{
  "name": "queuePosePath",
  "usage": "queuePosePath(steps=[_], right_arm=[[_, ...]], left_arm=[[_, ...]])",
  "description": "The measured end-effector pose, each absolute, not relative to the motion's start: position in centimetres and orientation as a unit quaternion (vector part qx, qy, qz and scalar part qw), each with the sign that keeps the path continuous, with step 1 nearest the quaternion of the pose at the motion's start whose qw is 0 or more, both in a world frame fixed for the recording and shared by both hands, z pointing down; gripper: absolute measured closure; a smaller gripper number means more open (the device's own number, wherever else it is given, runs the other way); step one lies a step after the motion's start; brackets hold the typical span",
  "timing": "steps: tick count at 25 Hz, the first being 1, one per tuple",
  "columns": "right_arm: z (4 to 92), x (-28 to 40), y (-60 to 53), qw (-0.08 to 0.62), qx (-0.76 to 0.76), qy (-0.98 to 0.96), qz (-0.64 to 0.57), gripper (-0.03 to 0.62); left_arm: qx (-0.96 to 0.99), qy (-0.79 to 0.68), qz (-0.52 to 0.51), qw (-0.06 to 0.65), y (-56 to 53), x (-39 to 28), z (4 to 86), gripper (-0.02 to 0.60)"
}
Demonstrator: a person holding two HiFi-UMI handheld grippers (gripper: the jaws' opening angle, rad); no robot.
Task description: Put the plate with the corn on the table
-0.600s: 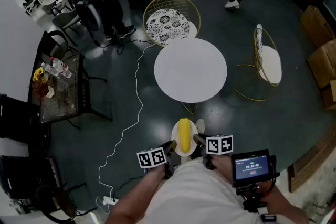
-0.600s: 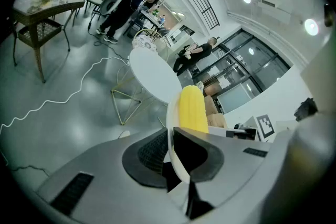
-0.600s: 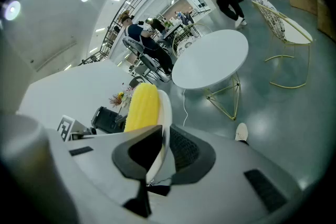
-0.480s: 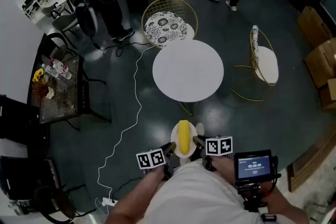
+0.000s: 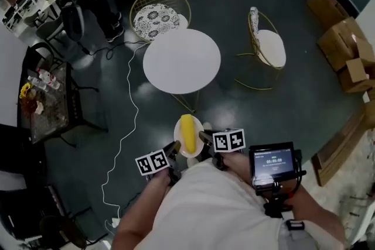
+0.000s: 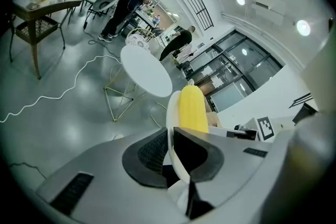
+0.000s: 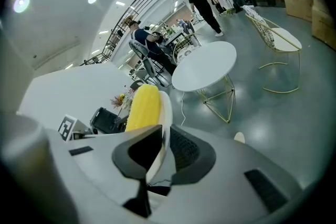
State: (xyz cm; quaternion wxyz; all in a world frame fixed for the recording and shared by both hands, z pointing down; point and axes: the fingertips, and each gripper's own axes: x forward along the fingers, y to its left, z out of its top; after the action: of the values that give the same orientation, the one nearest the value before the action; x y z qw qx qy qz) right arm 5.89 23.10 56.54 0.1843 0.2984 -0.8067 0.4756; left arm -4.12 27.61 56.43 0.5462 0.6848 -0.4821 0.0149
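Observation:
A white plate [image 5: 195, 146] carrying a yellow corn cob [image 5: 187, 133] hangs in the air close to my body, above the dark floor. My left gripper [image 5: 175, 148] is shut on the plate's left rim and my right gripper [image 5: 203, 139] is shut on its right rim. In the left gripper view the plate [image 6: 171, 113] stands edge-on between the jaws with the corn [image 6: 192, 108] beyond. In the right gripper view the plate [image 7: 165, 113] and corn [image 7: 142, 107] show the same way. The round white table [image 5: 181, 61] stands ahead, bare, and also appears as the table [image 6: 146, 70] and the table [image 7: 205, 72].
A gold wire chair with a patterned cushion [image 5: 156, 16] stands behind the table, and a second gold chair [image 5: 266, 48] to its right. A white cable [image 5: 126, 132] snakes over the floor at left. A dark side table [image 5: 44, 103] is far left, cardboard boxes [image 5: 345, 47] far right, people at the back.
The table and chairs have shifted left and up in the head view as I turn. The plate with the corn stays held by both grippers, now slightly left and higher.

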Motion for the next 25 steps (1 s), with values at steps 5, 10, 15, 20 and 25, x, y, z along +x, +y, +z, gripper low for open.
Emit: queuePosePath(steps=[5,10,15,20,25], right_arm=[[55.0,7.3,24.3,0.182,0.308,-0.803,0.477,0.540],[54.9,8.2,25.0,0.176,0.314,-0.800,0.480,0.540],[55.4,8.1,25.2,0.179,0.309,-0.800,0.482,0.540],[55.2,8.3,25.5,0.183,0.300,-0.802,0.483,0.541],[55.3,7.5,25.4,0.184,0.298,-0.803,0.482,0.541]], left_arm=[[0.692,-0.473,0.016,0.545,28.5,-2.7,55.2,0.540],[0.697,-0.471,0.022,0.540,29.0,-1.8,54.9,0.540],[0.694,-0.475,0.021,0.541,29.3,-1.9,55.5,0.540],[0.688,-0.481,0.017,0.542,29.7,-1.6,55.6,0.540],[0.686,-0.485,0.014,0.543,29.7,-2.3,55.7,0.540]])
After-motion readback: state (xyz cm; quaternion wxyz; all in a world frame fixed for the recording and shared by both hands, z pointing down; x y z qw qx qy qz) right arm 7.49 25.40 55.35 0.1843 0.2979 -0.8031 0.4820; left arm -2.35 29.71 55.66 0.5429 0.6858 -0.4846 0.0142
